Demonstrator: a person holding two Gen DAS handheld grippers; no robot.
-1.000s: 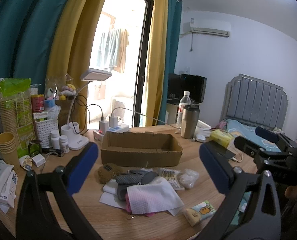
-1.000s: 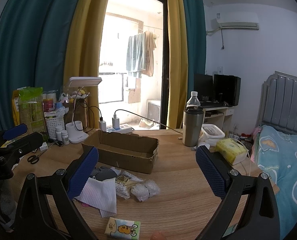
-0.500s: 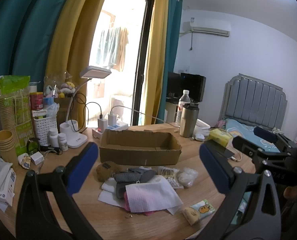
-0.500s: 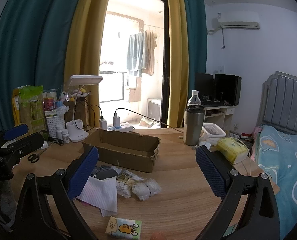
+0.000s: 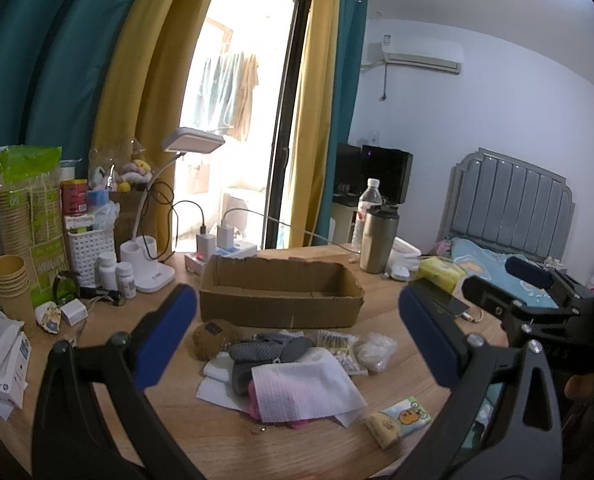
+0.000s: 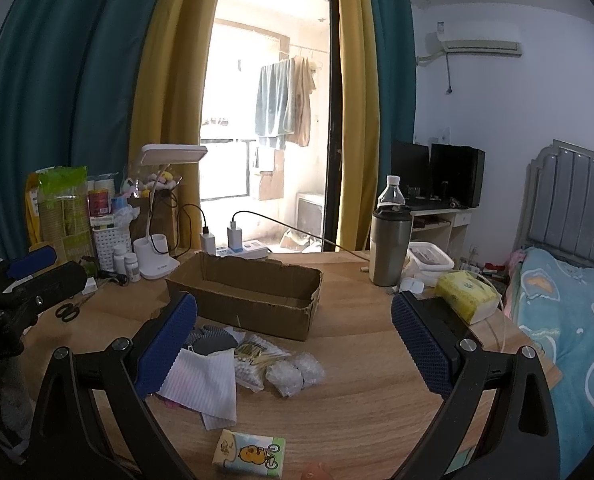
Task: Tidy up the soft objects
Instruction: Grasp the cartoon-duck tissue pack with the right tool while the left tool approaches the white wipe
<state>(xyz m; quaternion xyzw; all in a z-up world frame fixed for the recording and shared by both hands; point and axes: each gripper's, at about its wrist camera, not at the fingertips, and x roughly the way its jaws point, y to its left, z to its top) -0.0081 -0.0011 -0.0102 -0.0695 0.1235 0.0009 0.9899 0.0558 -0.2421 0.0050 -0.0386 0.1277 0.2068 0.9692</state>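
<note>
Nothing has been sorted yet, as far as the views show: the cardboard box (image 5: pixel 281 294) near the middle of the table (image 6: pixel 357 412) looks empty, and the soft objects lie in a loose pile (image 5: pixel 289 372) just in front of it, toward the near edge. The pile holds a white tissue (image 5: pixel 305 390), grey socks (image 5: pixel 269 350), a brown plush (image 5: pixel 211 338), cotton swabs (image 6: pixel 253 360) and bubble-wrap balls (image 6: pixel 293 374); a tissue packet (image 6: pixel 249 452) sits apart at the near edge. The left gripper (image 5: pixel 293 338) and right gripper (image 6: pixel 293 344) both hover spread wide, holding nothing. A tumbler (image 6: pixel 389 246), lamp (image 5: pixel 153 240) and bottles crowd the far edge, clear of the box.
</note>
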